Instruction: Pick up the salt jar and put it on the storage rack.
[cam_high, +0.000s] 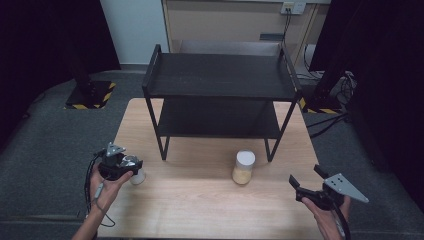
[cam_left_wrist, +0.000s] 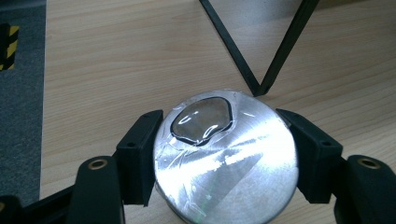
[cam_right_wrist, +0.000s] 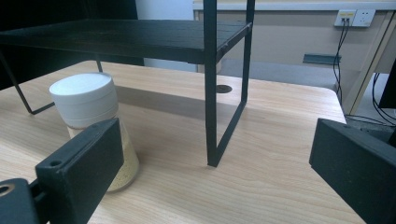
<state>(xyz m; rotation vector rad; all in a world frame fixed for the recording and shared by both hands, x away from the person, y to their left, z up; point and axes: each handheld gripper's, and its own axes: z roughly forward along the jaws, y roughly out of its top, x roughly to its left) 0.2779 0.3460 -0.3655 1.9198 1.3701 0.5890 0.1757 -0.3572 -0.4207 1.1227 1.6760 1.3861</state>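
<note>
Foil-lidded jar (cam_left_wrist: 226, 161) clamped in my left gripper (cam_high: 124, 167), left of shelf rack (cam_high: 218, 95); not lifted. Right gripper (cam_high: 306, 182) open, white-capped jar (cam_high: 243, 167) untouched.

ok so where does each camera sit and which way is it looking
High view: above the person's side, looking forward and down on the table and black shelf rack; both forearms and grippers show.
Left gripper view: rides the left gripper, looking down on a silver-lidded container pressed between its jaws.
Right gripper view: rides the right gripper, looking level at the white-capped jar and rack leg; its jaws stand apart.
Shared: the high view and the right gripper view both show the jar and the rack.
</note>
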